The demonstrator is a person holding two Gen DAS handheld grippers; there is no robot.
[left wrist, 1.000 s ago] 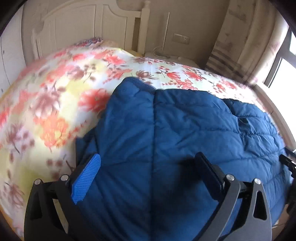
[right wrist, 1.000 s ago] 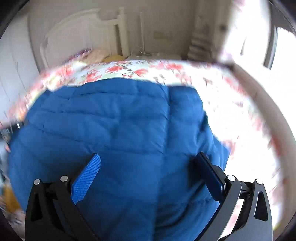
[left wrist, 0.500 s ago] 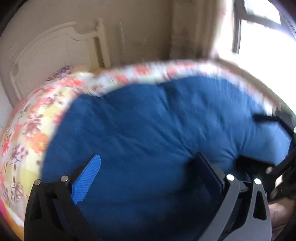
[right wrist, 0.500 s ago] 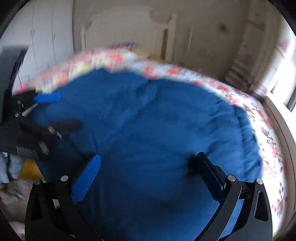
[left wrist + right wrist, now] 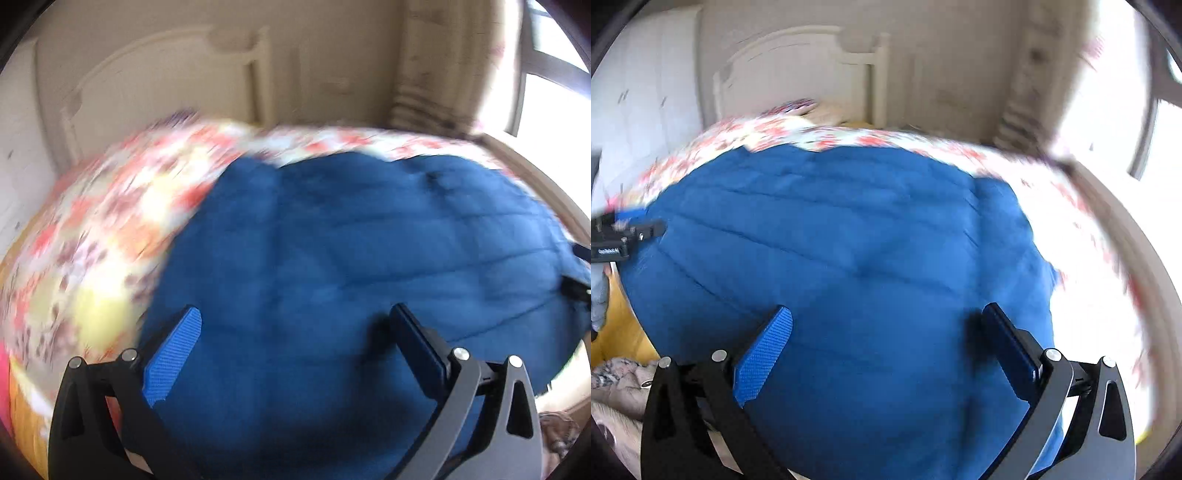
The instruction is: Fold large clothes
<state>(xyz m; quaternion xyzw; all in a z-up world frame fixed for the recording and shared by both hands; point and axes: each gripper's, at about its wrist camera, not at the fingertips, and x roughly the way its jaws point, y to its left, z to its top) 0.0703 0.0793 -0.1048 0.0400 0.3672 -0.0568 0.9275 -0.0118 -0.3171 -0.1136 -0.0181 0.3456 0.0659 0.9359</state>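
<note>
Bottom of the left wrist view: my left gripper (image 5: 295, 325) stands with jaws spread wide and nothing between them, one blue ribbed pad (image 5: 173, 354) at lower left. Bottom of the right wrist view: my right gripper (image 5: 886, 325) is likewise spread wide and empty. Both hover above the cloth; I cannot tell whether either touches it.

Centre of both frames: the blue quilted jacket (image 5: 351, 258) lies spread on the floral bedspread (image 5: 110, 221), filling most of each view, its stitched seams running across. In the right wrist view the other gripper's tip shows at the left edge, beside the jacket's border. Both frames are blurred, so collar and sleeves cannot be told apart.

Upper frame: the white headboard (image 5: 798, 74) stands behind the bed, with a bright window (image 5: 554, 92) at upper right.

Judgement: the step in hand is taking hold for a fold. To do it well I would bring each gripper down on a near edge or corner, pinch through all padded layers, lift both sides level, and carry the fold along a seam so the bulky filling does not bunch.
</note>
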